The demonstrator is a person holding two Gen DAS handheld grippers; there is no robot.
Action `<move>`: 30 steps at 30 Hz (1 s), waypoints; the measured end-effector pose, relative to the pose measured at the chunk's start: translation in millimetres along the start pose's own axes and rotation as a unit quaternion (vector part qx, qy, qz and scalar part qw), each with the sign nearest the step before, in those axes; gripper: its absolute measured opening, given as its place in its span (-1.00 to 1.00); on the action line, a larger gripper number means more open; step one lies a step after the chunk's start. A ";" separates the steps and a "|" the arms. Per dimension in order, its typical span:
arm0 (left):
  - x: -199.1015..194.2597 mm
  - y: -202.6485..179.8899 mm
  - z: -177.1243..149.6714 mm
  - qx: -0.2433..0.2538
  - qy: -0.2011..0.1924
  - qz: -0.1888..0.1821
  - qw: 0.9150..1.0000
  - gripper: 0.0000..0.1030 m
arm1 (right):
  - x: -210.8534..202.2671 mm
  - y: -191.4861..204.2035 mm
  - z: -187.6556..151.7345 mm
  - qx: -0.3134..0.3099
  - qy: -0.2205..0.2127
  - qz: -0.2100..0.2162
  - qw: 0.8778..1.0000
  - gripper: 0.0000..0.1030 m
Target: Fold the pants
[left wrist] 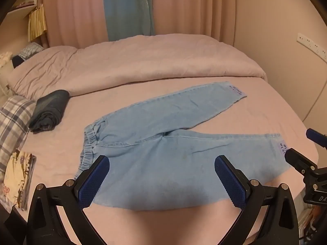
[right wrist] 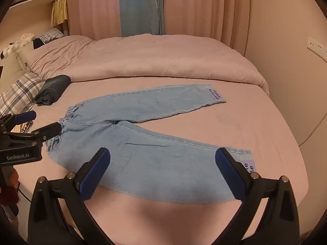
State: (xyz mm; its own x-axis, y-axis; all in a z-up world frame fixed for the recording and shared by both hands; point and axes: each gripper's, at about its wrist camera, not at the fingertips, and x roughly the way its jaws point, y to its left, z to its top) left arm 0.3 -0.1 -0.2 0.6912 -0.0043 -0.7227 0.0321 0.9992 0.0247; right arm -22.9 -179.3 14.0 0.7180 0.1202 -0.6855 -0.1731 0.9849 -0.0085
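Note:
Light-blue denim pants lie flat on the pink bed sheet, elastic waistband to the left and both legs spread to the right in a V. My left gripper hangs open above the seat and near leg, pads apart and touching nothing. In the right wrist view the pants show the same way, each cuff with a lilac label. My right gripper is open over the near leg, toward its cuff. The left gripper shows by the waistband, and the right gripper by the near cuff.
A rolled dark garment lies at the left beside a plaid pillow. A folded pink duvet runs across the back of the bed. A printed folded cloth sits at the near left. Curtains hang behind.

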 end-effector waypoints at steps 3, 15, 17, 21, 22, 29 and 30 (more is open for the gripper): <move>-0.3 -0.6 -0.2 0.001 -0.003 -0.004 1.000 0.99 | 0.0 -0.2 -0.1 -0.001 0.001 -0.003 1.000 1.00; -1.0 -1.5 -10.7 0.006 -0.004 -0.005 1.000 0.98 | -3.2 8.4 2.2 -0.002 -0.002 0.000 1.000 1.00; -1.1 -1.6 -7.3 0.007 -0.001 -0.005 1.000 0.99 | -5.6 7.0 1.6 -0.002 -0.002 0.001 1.000 1.00; -0.3 -5.1 -6.2 0.011 0.000 -0.003 1.000 0.98 | -4.3 2.9 3.5 -0.001 0.000 0.004 1.000 1.00; -0.8 -5.9 -4.9 0.012 0.000 -0.003 1.000 0.98 | -3.6 3.0 3.0 -0.001 0.000 0.004 1.000 1.00; -2.4 -5.7 -4.5 0.013 0.001 -0.005 1.000 0.99 | -1.5 4.0 2.9 -0.005 0.000 0.005 1.000 1.00; -2.4 -5.9 -4.4 0.013 0.001 -0.006 1.000 0.99 | -1.2 4.4 2.6 -0.006 0.000 0.005 1.000 1.00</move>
State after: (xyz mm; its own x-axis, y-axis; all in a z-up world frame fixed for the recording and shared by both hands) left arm -4.7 -5.7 -1.6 0.6887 -0.0152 -0.7249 0.0585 0.9977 0.0346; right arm -22.8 -174.8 16.7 0.7168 0.1295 -0.6851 -0.1876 0.9822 -0.0107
